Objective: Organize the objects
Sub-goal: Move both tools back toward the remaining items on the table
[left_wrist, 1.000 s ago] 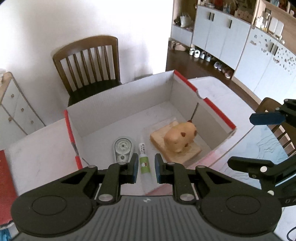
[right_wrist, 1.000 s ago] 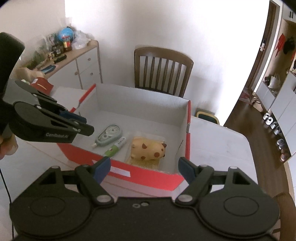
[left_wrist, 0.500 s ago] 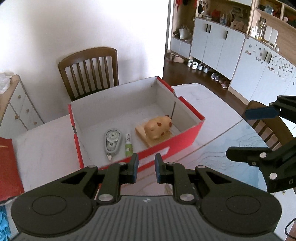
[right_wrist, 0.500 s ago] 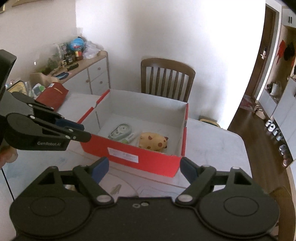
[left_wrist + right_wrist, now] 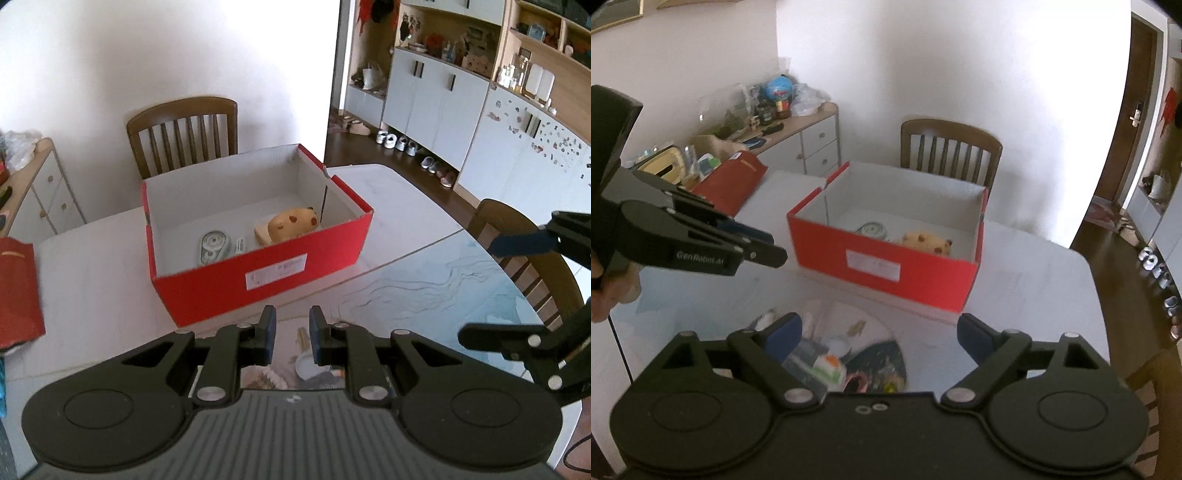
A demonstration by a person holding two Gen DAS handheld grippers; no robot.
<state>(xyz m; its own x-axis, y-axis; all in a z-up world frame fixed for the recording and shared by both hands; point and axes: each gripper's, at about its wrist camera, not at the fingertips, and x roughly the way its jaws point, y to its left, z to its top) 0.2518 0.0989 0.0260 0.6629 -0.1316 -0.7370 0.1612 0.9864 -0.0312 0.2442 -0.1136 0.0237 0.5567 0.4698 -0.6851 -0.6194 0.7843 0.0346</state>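
three items inside red box

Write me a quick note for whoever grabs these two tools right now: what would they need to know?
Left gripper: fingers a narrow gap apart, empty, over the table's near edge.
Right gripper: wide open, empty.
Red box: on the table, holding a tape dispenser, a small tube and a spotted toy.
Left: a blurry pile of small items in front of the box, under the right gripper.
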